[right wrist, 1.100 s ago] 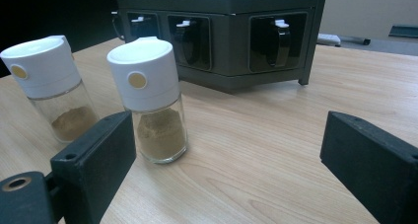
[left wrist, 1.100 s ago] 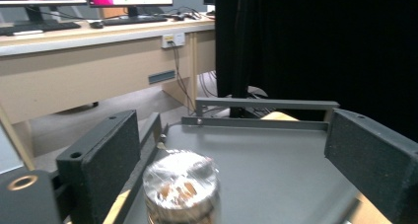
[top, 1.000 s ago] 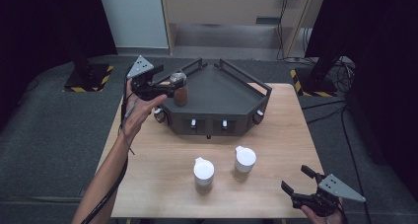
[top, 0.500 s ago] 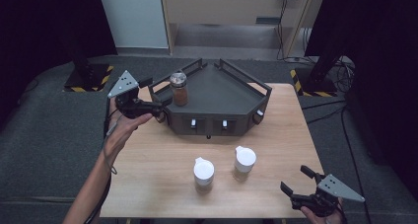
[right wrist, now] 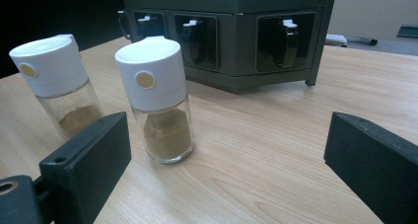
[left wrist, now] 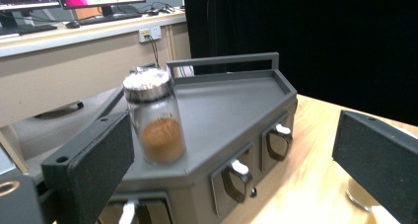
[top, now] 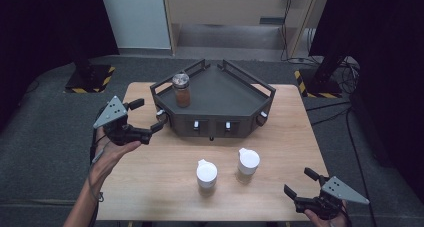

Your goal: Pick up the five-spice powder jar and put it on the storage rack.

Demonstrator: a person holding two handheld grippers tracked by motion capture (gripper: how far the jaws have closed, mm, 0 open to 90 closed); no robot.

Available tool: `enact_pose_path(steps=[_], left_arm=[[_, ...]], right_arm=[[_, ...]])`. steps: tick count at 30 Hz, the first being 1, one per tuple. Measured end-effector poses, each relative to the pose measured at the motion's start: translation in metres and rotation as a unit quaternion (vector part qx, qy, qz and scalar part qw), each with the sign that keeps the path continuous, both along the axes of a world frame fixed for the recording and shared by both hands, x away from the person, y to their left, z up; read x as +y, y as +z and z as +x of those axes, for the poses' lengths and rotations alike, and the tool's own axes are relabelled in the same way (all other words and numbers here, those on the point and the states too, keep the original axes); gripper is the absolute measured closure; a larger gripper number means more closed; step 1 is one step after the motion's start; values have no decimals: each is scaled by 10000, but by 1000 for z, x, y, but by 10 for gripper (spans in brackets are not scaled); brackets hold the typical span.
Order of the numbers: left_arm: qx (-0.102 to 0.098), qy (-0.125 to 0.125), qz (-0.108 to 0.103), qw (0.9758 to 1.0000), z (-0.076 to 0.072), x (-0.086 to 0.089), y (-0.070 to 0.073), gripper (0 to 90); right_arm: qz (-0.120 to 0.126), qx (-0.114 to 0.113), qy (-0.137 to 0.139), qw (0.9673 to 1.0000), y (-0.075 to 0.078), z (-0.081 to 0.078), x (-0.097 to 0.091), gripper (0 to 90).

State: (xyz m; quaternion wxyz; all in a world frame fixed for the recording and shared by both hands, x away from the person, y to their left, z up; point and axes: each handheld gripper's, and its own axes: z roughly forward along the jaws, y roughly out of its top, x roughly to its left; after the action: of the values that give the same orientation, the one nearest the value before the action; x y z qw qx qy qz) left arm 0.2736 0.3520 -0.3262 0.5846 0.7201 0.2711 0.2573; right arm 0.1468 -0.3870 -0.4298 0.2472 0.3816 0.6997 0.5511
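Note:
A glass jar (top: pixel 181 89) with a metal lid and brown powder stands upright on the left of the dark grey rack's (top: pixel 225 84) top. My left gripper (top: pixel 149 115) hovers left of the rack, apart from the jar; its jaws have just been opening and nothing is between them. The left gripper view has the jar (left wrist: pixel 155 118) ahead between the wide jaws. Two white-capped spice jars (top: pixel 206 173) (top: pixel 248 162) stand on the table in front. My right gripper (top: pixel 299 182) rests at the front right, its jaws just opened wider and empty, facing the nearer jar (right wrist: pixel 157 100).
The rack's front (right wrist: pixel 231 31) has small drawers with handles. The wooden table (top: pixel 280 137) has bare room to the right of the rack and along its left edge. A dark floor surrounds the table.
My left gripper has drawn back from the brown jar on the rack, moving left and down toward the table's left edge. The jar stays on the rack. The right gripper has kept still.

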Motion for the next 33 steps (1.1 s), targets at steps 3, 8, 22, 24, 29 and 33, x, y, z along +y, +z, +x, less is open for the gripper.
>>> enact_pose_path(steps=[3,8,22,24,29,33], left_arm=[[29,-32,-105,9999,-8,4,-10,11],[62,-83,-233,9997,-20,10,-26,12],[300,-3,-632,9975,-45,30,-80,26],[326,-21,-679,9972,-48,32,-85,29],[366,-19,-616,9974,-58,34,-94,42],[390,-22,-505,9980,-64,33,-103,37]], right_arm=[[-12,-4,2,10000,0,0,0,40],[-4,3,-9,10000,0,0,0,41],[-5,9,-7,10000,0,0,0,42],[-4,12,-6,10000,0,0,0,43],[-5,15,-7,10000,0,0,0,43],[-8,23,3,10000,0,1,0,43]])
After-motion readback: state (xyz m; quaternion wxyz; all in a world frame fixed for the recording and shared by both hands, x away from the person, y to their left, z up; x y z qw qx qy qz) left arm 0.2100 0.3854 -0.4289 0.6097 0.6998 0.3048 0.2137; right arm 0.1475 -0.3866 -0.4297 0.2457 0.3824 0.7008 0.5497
